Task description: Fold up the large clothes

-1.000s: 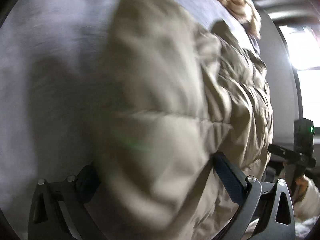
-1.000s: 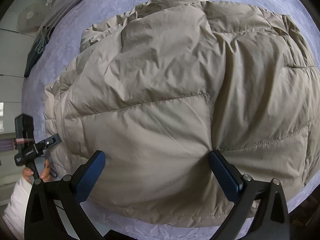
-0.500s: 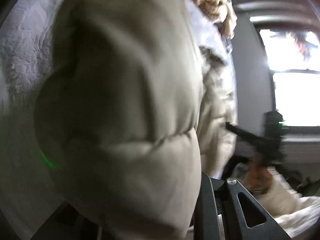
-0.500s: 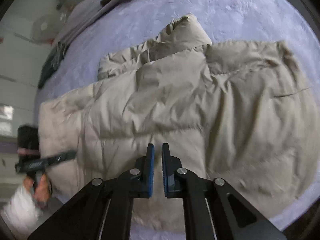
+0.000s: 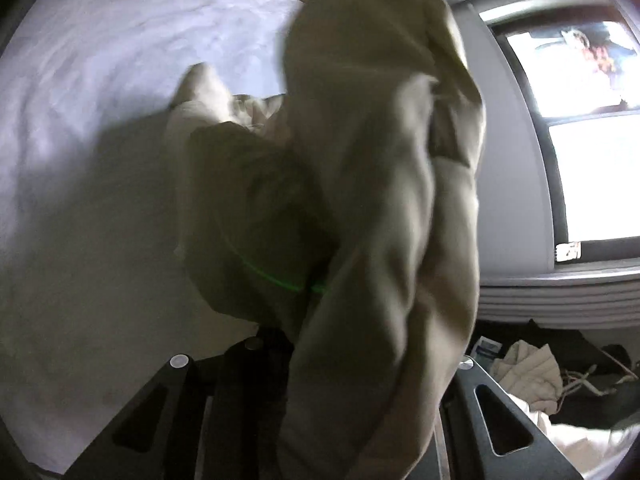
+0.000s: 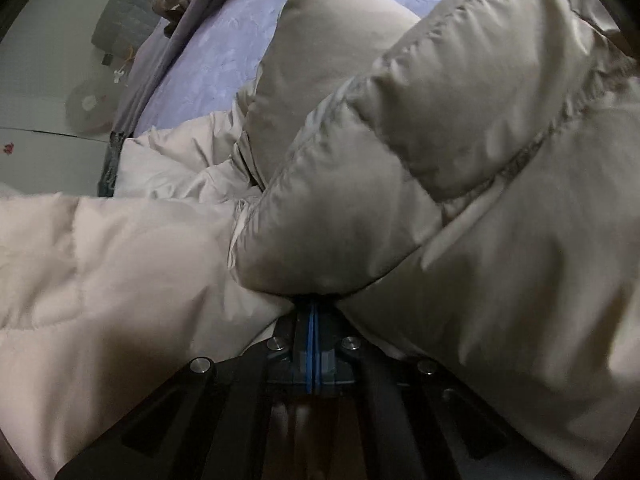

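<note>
Both grippers are clamped on the beige puffer jacket (image 6: pixel 460 168). Seen from its own wrist camera, the right gripper (image 6: pixel 312 312) has its blue pads pressed flat together with the jacket's edge pinched at their tips, so the padded fabric swells straight ahead of it and spreads to both sides, filling nearly the whole view. A paler part of the jacket runs off to the left of the jaws, and a thick quilted fold rises ahead and to the right.

Seen from the left wrist camera, the left gripper (image 5: pixel 360 364) is mostly hidden: a heavy fold of the jacket (image 5: pixel 380 200) hangs between its black fingers (image 5: pixel 492 416) and covers the pads, the jaws narrowed around that fold. The rest of the garment climbs away ahead of the gripper and is blurred.

Beyond the jacket, to the left of the left gripper, lies the pale lilac bed cover (image 5: pixel 100 120), which the right wrist view shows far ahead and left (image 6: pixel 208 64). A bright window (image 5: pixel 592 140) stands to the right of the left gripper, with a small heap of light cloth (image 5: pixel 528 376) low on that side. A thin green streak of light (image 5: pixel 276 280) crosses the shaded fold just ahead of the left fingers.
</note>
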Available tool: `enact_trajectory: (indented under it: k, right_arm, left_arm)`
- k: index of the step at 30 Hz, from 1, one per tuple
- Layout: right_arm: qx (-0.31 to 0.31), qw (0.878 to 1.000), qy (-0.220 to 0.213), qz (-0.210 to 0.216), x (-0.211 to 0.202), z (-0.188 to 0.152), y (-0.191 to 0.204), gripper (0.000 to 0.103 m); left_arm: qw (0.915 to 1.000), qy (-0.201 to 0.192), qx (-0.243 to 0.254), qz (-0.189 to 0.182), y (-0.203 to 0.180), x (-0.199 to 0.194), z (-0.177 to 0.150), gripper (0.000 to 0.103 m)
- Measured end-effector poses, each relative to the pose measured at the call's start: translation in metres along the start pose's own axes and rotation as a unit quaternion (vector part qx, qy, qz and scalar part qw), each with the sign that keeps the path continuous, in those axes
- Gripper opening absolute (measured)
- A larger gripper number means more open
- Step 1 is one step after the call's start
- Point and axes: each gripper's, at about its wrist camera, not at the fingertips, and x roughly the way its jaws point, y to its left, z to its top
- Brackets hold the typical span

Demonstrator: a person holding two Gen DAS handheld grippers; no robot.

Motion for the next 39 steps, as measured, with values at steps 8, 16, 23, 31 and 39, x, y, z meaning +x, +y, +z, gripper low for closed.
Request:
enact_trajectory:
  k: [8, 16, 23, 31, 39]
  right_arm:
    - [0.047, 0.996, -0.04, 0.059, -0.096, -0.034, -0.058, 0.001]
    - [0.115, 0.99, -0.071, 0.049, -0.159, -0.091, -0.123, 0.004]
    - [0.085, 0.986, -0.121, 0.082, -0.226, -0.139, -0.113, 0.084]
    - [0.045, 0.99, -0.095, 0.096, -0.204, -0.109, -0.065, 0.082]
    - [-0.009, 0.985, -0.141, -0.099, -0.184, -0.087, -0.059, 0.017]
  left_arm:
    - [0.9967, 0.032, 0.067, -0.032, -0.071, 0.059, 0.015, 0.073]
    - [0.9844, 0.113, 0.075, -0.112, -0.089, 0.169, 0.032, 0.086]
    - [0.9903, 0.084, 0.097, -0.054, -0.117, 0.19, 0.038, 0.085]
    - [0.9818, 0.039, 0.181, 0.041, -0.128, 0.171, 0.037, 0.085]
    - [0.9421, -0.134, 0.221, 0.214, -0.076, 0.083, 0.063, 0.085]
